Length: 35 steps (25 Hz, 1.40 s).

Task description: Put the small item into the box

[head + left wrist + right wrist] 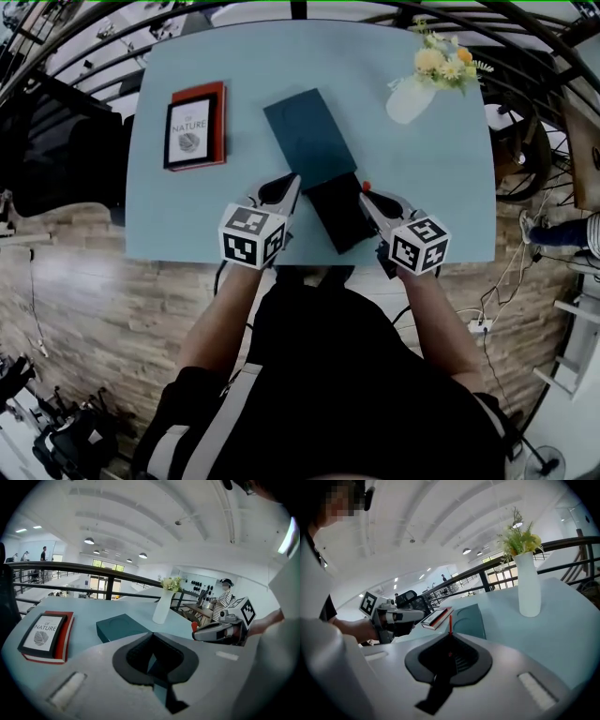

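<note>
Carry step: right gripper (367, 194) clenched on small red item (450, 619), just beside dark box (342, 220). Left gripper (294, 181) closed, empty, at box's other side. Next: shift item over box, let go.

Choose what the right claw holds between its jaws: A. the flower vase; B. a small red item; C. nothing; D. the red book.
B: the right claw is shut on a small red item, which sticks up thin between its jaws.
</note>
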Each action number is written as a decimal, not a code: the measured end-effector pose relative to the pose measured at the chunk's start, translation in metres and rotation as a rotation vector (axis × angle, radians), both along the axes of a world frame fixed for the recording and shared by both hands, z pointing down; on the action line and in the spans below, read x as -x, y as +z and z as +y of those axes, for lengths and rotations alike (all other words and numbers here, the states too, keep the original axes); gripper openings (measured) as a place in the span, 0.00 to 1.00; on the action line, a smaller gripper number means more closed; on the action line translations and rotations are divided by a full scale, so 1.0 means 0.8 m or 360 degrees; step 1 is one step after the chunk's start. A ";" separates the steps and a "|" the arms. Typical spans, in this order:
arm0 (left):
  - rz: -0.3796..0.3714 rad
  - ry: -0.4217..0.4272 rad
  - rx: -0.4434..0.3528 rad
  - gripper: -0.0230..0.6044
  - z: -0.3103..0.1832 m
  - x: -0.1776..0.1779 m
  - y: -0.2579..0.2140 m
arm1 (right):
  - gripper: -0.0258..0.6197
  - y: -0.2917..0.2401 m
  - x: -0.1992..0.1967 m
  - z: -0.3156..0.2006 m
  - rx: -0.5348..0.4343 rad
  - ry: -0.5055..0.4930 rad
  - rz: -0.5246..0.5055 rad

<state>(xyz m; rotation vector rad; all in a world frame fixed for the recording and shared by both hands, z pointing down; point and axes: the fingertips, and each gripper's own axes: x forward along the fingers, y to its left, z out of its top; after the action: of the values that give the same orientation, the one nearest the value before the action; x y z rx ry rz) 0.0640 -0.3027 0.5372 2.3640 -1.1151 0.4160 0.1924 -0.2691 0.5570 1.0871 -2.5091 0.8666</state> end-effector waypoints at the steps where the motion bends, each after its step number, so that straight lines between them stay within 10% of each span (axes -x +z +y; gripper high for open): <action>1: -0.0001 0.0005 0.0008 0.05 0.000 0.005 0.003 | 0.06 0.005 0.006 -0.003 0.0010 -0.0003 0.0013; 35: 0.0082 0.0033 0.0097 0.05 0.002 0.048 0.034 | 0.06 0.177 0.063 0.025 0.0467 -0.0284 0.0713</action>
<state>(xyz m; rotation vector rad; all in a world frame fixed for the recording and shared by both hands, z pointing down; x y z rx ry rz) 0.0256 -0.3014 0.5647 2.3220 -1.0409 0.3889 0.1418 -0.2495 0.6984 0.8353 -2.0009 0.8033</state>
